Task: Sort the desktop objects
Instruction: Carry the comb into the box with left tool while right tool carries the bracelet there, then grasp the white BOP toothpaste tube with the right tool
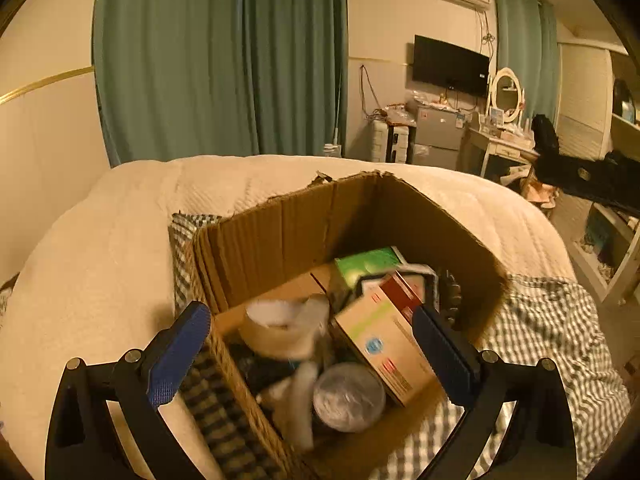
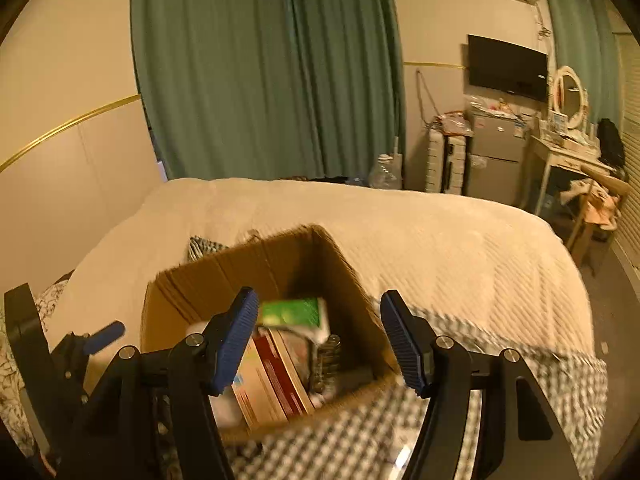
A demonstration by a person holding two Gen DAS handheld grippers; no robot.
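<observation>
Only from left claw (image 1: 310, 350): round lid (image 1: 349, 396).

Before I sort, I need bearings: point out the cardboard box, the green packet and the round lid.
cardboard box (image 1: 280, 232), left wrist view, inner back wall.
green packet (image 1: 366, 263), left wrist view, top face.
round lid (image 1: 347, 396), left wrist view, centre.

**Box on the bed, goods inside**

The cardboard box (image 1: 280, 232) sits on a checked cloth (image 1: 552, 320) on the bed (image 1: 120, 240). Inside, a carton (image 1: 384, 344) leans at right, a round lid (image 1: 348, 396) before it, a packet (image 1: 368, 264) behind. Curtains (image 1: 220, 60) hang behind the bed.
</observation>
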